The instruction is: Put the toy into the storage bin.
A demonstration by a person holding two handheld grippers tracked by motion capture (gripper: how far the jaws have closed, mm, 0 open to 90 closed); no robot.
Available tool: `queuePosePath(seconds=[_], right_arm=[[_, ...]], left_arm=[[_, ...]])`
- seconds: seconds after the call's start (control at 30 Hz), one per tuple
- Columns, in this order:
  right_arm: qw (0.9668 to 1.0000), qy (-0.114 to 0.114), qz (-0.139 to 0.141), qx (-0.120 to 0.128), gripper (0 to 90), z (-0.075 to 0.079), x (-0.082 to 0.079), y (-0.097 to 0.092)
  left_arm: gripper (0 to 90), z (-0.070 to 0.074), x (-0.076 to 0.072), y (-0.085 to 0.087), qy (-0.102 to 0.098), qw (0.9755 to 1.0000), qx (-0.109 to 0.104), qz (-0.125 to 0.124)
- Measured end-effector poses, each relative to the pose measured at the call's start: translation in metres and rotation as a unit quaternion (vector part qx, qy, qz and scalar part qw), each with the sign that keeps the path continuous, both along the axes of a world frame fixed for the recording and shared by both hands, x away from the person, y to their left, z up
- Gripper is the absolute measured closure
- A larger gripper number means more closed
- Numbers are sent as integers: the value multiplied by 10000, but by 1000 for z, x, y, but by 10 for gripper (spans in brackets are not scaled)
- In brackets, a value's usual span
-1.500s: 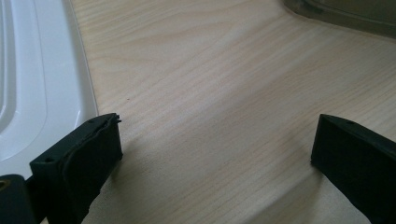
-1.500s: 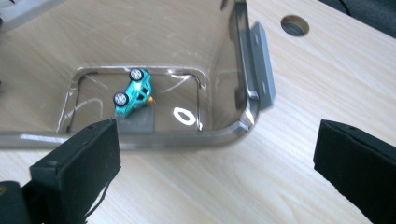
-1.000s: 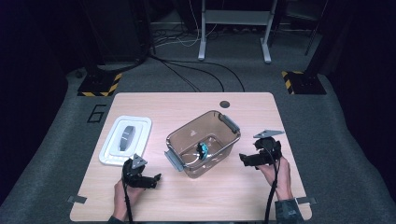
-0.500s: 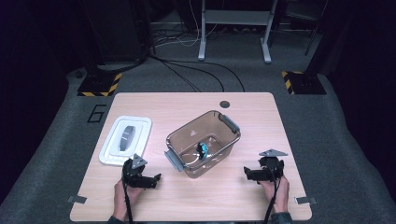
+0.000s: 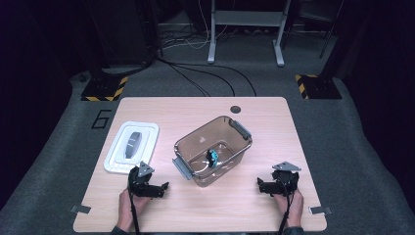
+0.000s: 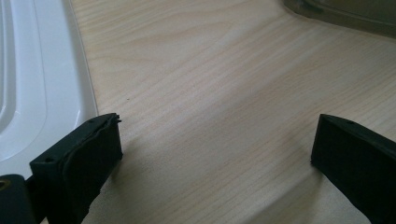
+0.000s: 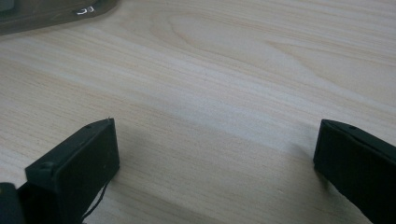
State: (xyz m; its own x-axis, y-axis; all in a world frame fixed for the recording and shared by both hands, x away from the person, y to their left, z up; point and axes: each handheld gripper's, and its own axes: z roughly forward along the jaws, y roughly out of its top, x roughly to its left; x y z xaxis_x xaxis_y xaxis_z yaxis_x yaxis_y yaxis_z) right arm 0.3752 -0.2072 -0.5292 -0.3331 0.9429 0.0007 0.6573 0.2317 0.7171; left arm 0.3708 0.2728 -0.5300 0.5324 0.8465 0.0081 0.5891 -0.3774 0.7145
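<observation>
While both pairs of jaws stand wide apart with nothing between them, the left gripper (image 5: 157, 188) and the right gripper (image 5: 265, 186) rest low on the worktop (image 5: 259, 122) near its front edge. Between them, a bit farther back, sits the brown see-through tub (image 5: 213, 149) with a small blue thing (image 5: 212, 156) inside. Its long side runs slantwise, from front-left to back-right. The white lid (image 5: 132, 147) lies flat just behind the left gripper, so the left hand (image 5: 128, 208) is nearer to it.

The right gripper (image 7: 215, 168) hangs low over the pale wooden table (image 7: 243, 79), jaws wide apart; a brownish bin's edge (image 7: 51, 14) lies far left.
</observation>
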Motion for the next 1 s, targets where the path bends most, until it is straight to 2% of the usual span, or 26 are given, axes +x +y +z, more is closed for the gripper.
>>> queuePosePath(seconds=[0.17,0.3,0.37,0.47,0.5,0.63,0.8,1.0], right_arm=[[10000,-12,-22,-4,0,0,0,0],[10000,-13,-19,-2,0,0,-1,0],[10000,-14,-29,-11,0,0,-1,1],[10000,-11,-37,-10,0,0,-1,1],[10000,-8,-39,-6,0,0,-1,1],[10000,-17,-31,-20,0,0,-1,1],[10000,-14,-20,-8,0,0,-1,1],[10000,-4,-25,2,0,0,-1,1]], left_arm=[[11,0,0,-1,18,10000,0,76],[9,1,1,1,85,9999,45,-70],[7,2,2,2,119,9999,-16,-90],[7,6,2,5,60,9999,-41,-108],[7,9,2,7,31,9999,-142,-86],[14,20,4,13,-43,9997,-248,-27],[16,38,10,22,-213,9995,-232,4],[16,49,21,33,-258,9994,-197,133]])
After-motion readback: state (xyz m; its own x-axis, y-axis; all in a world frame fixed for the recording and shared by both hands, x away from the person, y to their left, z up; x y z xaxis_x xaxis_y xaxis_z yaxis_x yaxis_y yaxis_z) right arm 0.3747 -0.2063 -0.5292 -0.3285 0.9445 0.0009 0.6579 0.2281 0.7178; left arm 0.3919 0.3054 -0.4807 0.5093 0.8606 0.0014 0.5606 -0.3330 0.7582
